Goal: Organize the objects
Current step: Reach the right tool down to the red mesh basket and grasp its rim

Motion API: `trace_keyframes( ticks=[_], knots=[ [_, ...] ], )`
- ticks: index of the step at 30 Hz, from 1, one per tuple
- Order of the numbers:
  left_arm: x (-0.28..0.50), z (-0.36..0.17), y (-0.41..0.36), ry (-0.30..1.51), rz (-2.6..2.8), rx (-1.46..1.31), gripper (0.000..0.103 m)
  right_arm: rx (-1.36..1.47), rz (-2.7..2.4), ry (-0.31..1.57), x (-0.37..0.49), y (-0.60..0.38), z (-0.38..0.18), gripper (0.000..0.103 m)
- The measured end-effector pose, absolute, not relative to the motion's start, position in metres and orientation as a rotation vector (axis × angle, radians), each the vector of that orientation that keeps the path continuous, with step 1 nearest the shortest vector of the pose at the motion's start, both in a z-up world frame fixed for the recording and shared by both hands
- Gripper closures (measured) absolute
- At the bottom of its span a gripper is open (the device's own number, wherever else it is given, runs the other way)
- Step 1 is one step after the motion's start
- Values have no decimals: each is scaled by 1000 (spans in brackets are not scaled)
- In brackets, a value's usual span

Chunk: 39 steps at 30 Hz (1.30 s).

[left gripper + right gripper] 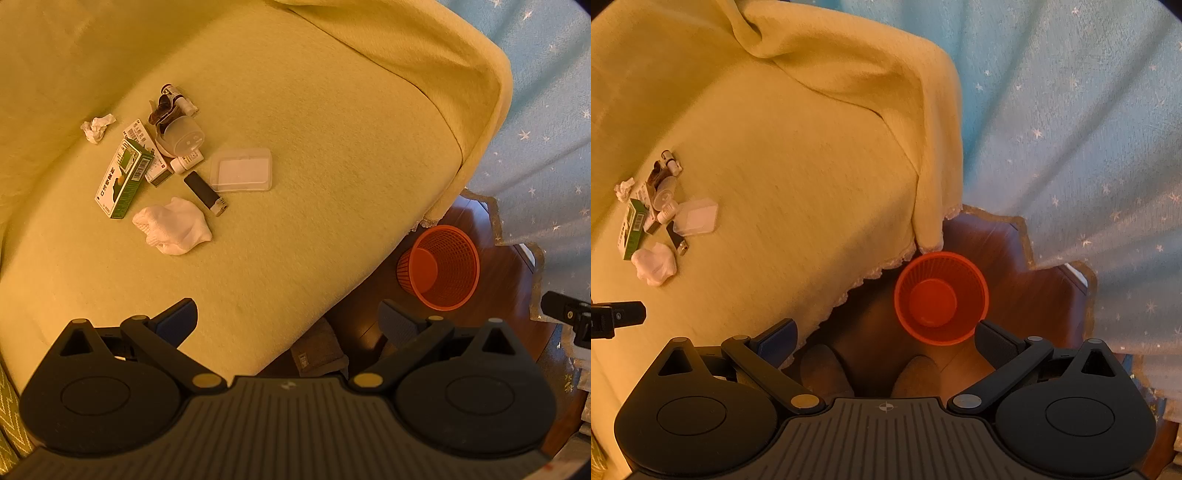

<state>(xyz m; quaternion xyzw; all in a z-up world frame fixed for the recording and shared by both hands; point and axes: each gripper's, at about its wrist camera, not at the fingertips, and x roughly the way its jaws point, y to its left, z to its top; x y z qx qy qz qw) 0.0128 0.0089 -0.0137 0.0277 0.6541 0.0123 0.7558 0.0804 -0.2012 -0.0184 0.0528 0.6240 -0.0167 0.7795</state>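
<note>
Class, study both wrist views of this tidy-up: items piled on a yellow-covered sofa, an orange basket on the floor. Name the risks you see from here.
1. The small white bottle, black lighter and medicine boxes lie touching; closing on one could knock its neighbours.
2. The orange basket sits on the floor past the sofa edge, so a dropped item might miss it.
3. The soft white tissue may slip from the open left gripper.
</note>
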Motion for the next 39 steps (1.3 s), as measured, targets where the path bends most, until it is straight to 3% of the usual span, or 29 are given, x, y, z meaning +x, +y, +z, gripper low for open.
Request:
trace_keyframes(
  ticks=[21,25,30,39],
  knots=[
    [23,-65,3,1398,-63,94,1,60,-38,1340,63,-204,-68,3],
    [25,-85,-4,1351,-109,136,1,26,-1,1338,55,-209,-99,4],
    [28,-114,-11,1293,-158,175,1,-64,89,1336,47,-209,-149,16],
    [36,-172,-19,1197,-223,210,1,-253,296,1287,30,-212,-260,25]
  ],
)
